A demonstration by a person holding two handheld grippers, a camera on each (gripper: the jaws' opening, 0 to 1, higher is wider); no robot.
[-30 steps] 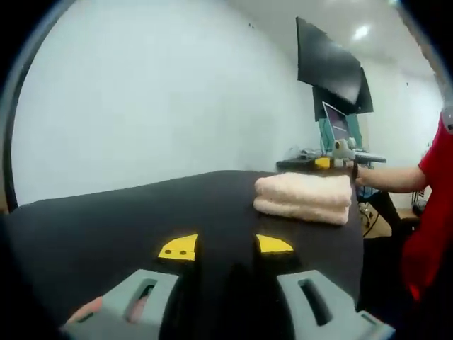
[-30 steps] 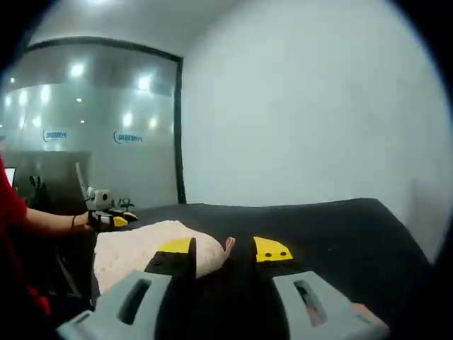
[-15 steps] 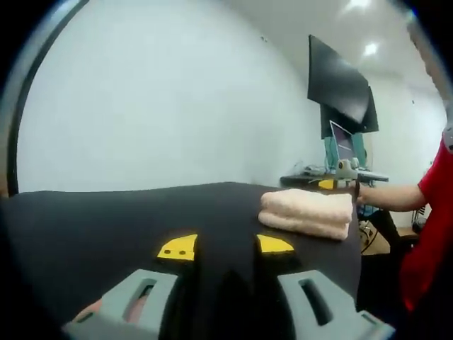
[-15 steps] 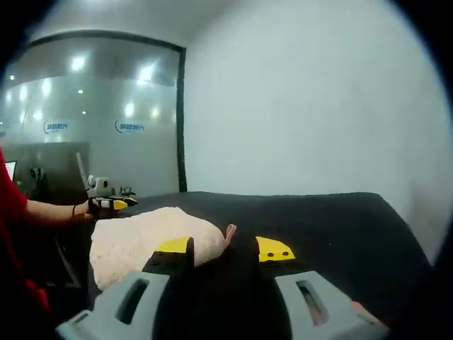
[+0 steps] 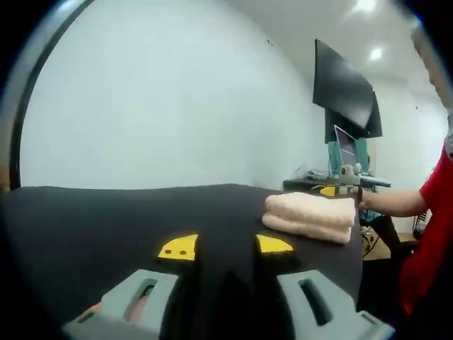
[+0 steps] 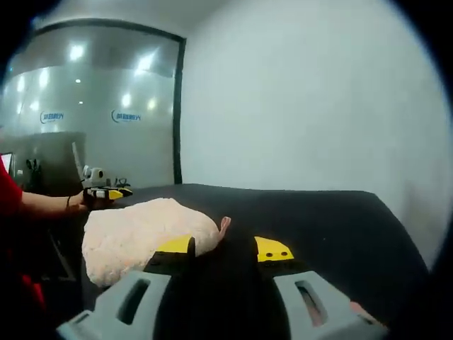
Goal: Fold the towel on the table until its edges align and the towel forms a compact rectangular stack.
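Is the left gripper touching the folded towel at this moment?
Apart. In the left gripper view, bare black table lies between the open left gripper and the folded towel.

The towel [image 5: 309,217] is pale peach terry cloth, already folded into a thick, compact stack — two plump layers show at its near side in the left gripper view, their rounded folded edges lying one above the other. It lies flat on the black table [image 5: 106,219], close to the table's edge on the person's side. In the right gripper view the towel [image 6: 141,234] shows as a fluffy, rounded mound with a small tag or corner poking out from its end toward the table's middle.
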